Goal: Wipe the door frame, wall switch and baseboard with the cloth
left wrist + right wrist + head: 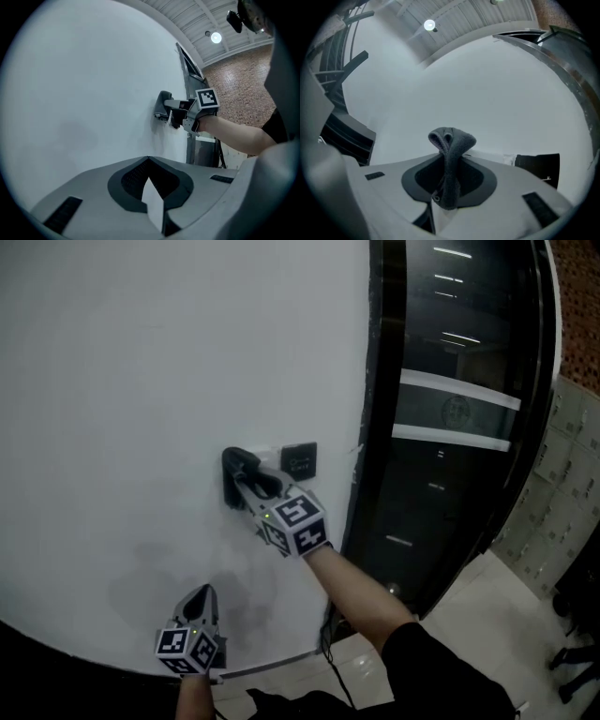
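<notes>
A dark grey cloth is bunched against the white wall, and my right gripper is shut on it. The cloth touches the wall just left of a black wall switch. In the right gripper view the cloth sticks up from between the jaws, with the black switch off to the right. The dark door frame runs down the wall's right edge. My left gripper hangs low by the wall, shut with nothing in it, well below the right one. From the left gripper view, the right gripper presses the cloth on the wall.
A glass door with pale bands fills the frame opening. A pale strip like a baseboard runs along the wall's foot, with a black cable beside it. Light floor tiles and grey lockers lie to the right.
</notes>
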Motion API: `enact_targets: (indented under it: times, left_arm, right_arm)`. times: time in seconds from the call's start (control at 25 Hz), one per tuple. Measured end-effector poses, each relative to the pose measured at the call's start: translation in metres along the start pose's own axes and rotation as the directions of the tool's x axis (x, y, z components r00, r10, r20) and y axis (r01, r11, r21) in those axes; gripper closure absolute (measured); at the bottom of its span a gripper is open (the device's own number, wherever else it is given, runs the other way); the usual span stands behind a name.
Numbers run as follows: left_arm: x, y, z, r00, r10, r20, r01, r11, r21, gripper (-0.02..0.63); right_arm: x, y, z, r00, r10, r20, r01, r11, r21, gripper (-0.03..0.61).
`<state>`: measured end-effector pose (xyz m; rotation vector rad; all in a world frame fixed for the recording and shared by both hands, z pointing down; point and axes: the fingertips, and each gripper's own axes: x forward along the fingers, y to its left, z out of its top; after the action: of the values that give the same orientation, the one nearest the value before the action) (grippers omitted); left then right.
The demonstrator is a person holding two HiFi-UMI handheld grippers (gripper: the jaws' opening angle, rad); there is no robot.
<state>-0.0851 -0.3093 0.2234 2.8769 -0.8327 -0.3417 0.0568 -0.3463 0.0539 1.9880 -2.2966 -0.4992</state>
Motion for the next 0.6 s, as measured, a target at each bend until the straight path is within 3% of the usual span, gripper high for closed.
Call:
enact_targets:
  times: [0.6]
  left_arm:
    - [0.031,-0.018,-0.009,0.996,-0.081,-0.028,0.081,0.997,0.007,0.621]
  right_arm:
    - [-0.038,-0.065,-0.017,0.996,-0.089,0.007,0.088,0.996,0.019,0.495]
